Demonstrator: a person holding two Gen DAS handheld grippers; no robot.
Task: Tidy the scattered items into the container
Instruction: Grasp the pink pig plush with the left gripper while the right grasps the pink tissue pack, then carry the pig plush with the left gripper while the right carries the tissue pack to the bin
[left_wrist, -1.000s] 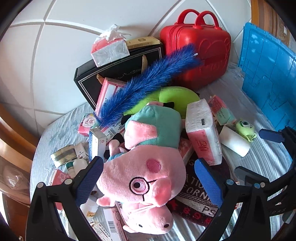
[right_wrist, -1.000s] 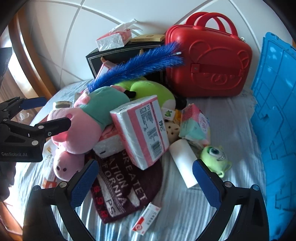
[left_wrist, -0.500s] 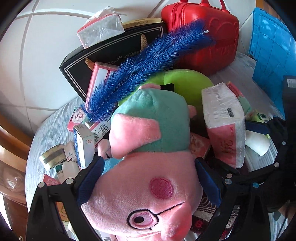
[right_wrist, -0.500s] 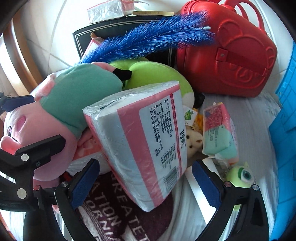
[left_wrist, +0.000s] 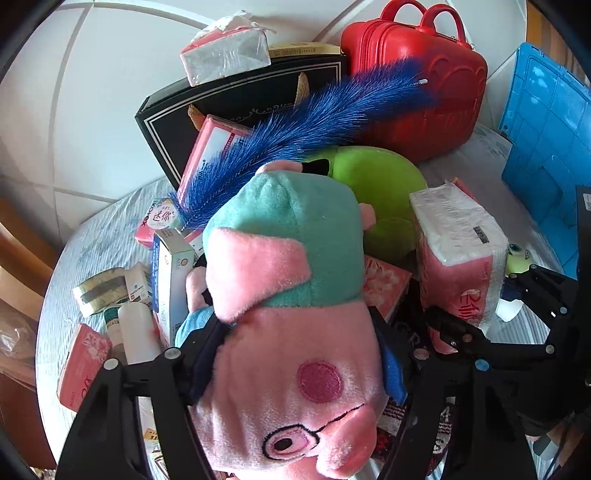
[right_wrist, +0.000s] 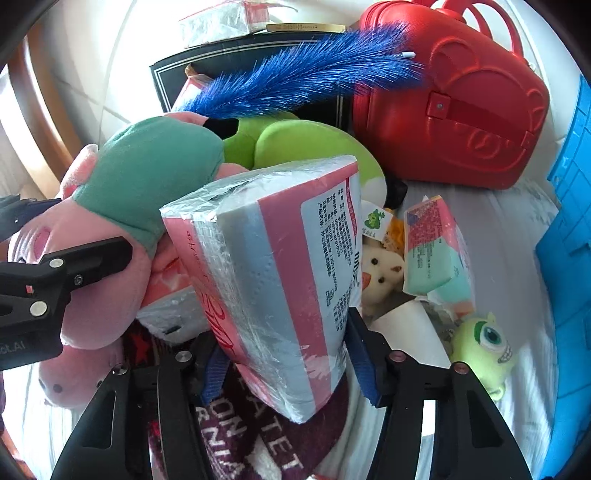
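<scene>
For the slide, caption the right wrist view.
Right gripper closing around a wrapped tissue pack beside the pink pig plush.

Both tongs point steeply downward, side by side. The left tongs (left_wrist: 295, 354) are closing, their blue pads on either flank of the pink plush pig (left_wrist: 291, 369). The right tongs (right_wrist: 288, 365) are closing too, their pads either side of the wrapped tissue pack (right_wrist: 280, 280). No hand shows.
</scene>
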